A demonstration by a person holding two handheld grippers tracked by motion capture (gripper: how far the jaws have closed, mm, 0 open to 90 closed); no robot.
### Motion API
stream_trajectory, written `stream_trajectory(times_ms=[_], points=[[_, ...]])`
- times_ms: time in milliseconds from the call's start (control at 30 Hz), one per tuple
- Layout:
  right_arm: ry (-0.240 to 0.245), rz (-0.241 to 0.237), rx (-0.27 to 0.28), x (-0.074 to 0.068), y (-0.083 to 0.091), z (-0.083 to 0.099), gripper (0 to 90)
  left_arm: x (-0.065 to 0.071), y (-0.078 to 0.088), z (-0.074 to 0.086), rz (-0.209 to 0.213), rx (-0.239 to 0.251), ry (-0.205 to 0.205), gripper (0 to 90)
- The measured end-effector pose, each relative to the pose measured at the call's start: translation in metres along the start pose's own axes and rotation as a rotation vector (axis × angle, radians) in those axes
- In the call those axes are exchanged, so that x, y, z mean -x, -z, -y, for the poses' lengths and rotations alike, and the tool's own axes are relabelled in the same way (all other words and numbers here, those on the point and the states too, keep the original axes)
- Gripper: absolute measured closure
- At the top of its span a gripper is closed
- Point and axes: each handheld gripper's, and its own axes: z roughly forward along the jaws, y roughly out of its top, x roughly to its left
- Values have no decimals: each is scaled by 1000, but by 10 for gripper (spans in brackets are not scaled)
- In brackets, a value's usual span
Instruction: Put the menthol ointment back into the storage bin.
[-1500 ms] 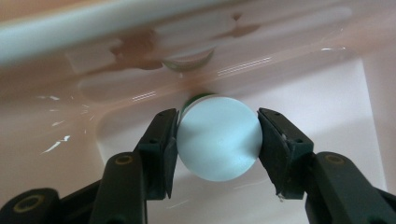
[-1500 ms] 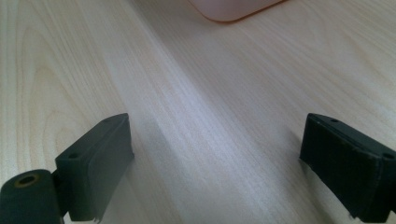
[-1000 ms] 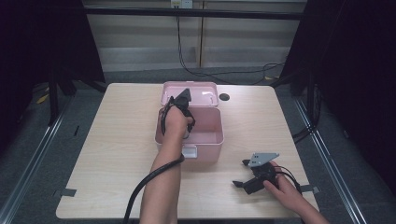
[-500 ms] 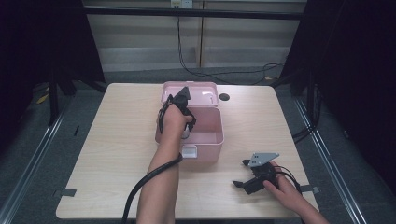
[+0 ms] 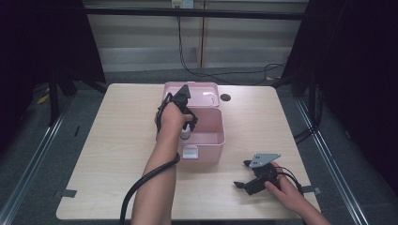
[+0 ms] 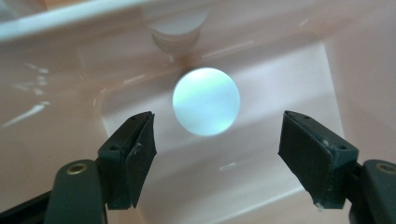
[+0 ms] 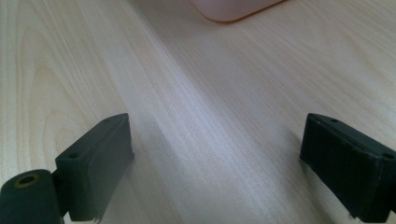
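A pink box (image 5: 209,143) stands open mid-table with its lid (image 5: 202,93) laid back. My left gripper (image 5: 186,125) reaches down into it. A small white bottle (image 5: 186,133) stands on the box floor just under the hand. In the left gripper view its round white top (image 6: 206,101) sits a little ahead of the left gripper (image 6: 217,122). The jaws have just been opening and stand wide, neither pad touching the bottle. My right gripper (image 5: 248,182) rests open on the table at the front right, and the right gripper (image 7: 217,126) has nothing between its jaws.
A blurred white shape (image 6: 176,27) lies by the pink wall (image 6: 56,70) beyond the bottle. A white latch (image 5: 190,152) sits on the box front. A dark hole (image 5: 225,97) marks the tabletop right of the lid. A corner of the box (image 7: 233,8) lies ahead of the right gripper.
Hardly anything: the left hand stays over the pink box and the right hand rests in the same spot.
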Motion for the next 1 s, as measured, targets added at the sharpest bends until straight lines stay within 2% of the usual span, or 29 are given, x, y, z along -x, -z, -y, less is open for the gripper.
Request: stream_trajectory(times_ms=[200,233,333,400,500,600,767,1000], points=[[1,1,0,0,0,0,86,2,11,1,1,-10,-30,262],[1,1,0,0,0,0,85,3,12,1,2,-4,-21,262],[1,1,0,0,0,0,85,5,16,2,7,-9,-31,262],[1,1,0,0,0,0,85,5,18,3,10,-21,-54,262],[2,0,0,0,0,0,85,7,21,5,15,-26,-60,262],[1,1,0,0,0,0,86,8,25,7,18,-41,-82,262],[0,1,0,0,0,0,85,9,32,9,30,-37,-90,262],[0,1,0,0,0,0,85,11,45,13,29,-28,-130,262]])
